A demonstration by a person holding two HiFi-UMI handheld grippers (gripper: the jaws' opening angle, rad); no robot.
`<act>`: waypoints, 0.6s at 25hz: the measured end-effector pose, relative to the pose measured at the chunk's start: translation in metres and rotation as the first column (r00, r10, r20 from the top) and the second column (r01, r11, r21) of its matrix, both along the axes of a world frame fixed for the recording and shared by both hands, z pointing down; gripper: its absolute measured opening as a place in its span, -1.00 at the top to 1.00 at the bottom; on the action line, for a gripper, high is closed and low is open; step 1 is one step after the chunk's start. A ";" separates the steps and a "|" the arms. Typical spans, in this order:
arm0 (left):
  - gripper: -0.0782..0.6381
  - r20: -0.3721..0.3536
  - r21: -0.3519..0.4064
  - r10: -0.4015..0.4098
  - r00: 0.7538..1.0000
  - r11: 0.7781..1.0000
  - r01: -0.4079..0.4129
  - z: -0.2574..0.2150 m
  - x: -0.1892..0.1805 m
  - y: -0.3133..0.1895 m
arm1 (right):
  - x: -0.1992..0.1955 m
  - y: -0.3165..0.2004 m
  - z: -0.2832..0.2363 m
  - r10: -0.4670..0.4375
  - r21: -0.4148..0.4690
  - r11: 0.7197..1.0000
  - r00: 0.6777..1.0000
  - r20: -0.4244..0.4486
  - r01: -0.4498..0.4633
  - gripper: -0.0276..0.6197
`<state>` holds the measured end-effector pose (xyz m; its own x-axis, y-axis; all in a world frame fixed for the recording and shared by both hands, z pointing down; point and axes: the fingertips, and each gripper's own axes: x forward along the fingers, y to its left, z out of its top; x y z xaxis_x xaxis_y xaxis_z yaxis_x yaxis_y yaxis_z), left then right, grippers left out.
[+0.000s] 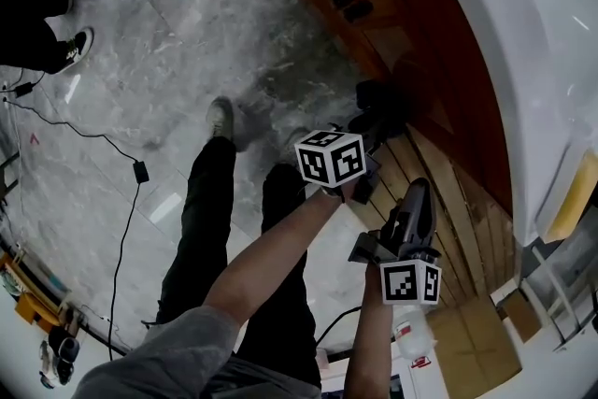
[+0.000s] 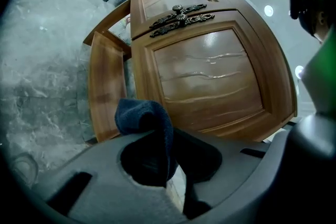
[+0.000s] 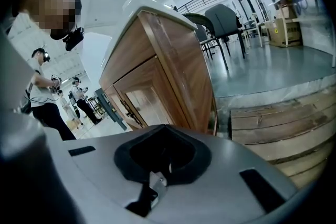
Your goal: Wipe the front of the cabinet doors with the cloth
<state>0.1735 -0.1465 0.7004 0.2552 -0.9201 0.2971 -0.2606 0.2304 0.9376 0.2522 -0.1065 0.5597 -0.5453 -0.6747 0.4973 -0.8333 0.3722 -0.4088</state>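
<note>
The wooden cabinet doors (image 2: 210, 76) fill the left gripper view, with dark ornate handles (image 2: 181, 14) near the top. My left gripper (image 2: 157, 152) is shut on a dark blue cloth (image 2: 147, 120), which bulges up from the jaws a short way in front of the lower door panel, apart from it. In the head view the left gripper (image 1: 378, 119) points at the cabinet's brown front (image 1: 411, 42). My right gripper (image 1: 416, 206) hangs lower and nearer to me. Its jaws (image 3: 163, 157) are shut with nothing in them, aimed along the cabinet's side (image 3: 178, 71).
A wooden slatted pallet (image 1: 448, 201) lies by the cabinet's base. The white countertop (image 1: 523, 33) overhangs the doors. A wooden panel (image 2: 105, 86) stands left of the doors. Another person's shoes (image 1: 70, 9) and a cable (image 1: 117, 154) are on the marble floor. Cardboard boxes (image 1: 467, 336) sit nearby.
</note>
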 end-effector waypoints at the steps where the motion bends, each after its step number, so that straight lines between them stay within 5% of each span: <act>1: 0.69 -0.001 -0.001 -0.002 1.000 1.000 0.002 0.000 0.002 -0.002 | 0.001 0.000 -0.001 -0.001 -0.002 1.000 1.000 -0.001 0.001 0.89; 15: 0.69 -0.017 0.029 0.031 0.999 0.999 -0.030 -0.013 0.010 -0.022 | 0.001 -0.001 0.001 -0.009 -0.010 1.000 1.000 0.011 0.009 0.89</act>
<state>0.1837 -0.1683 0.6874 0.2881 -0.9200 0.2658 -0.2510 0.1953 0.9481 0.2534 -0.1076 0.5608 -0.5565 -0.6650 0.4980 -0.8255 0.3751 -0.4216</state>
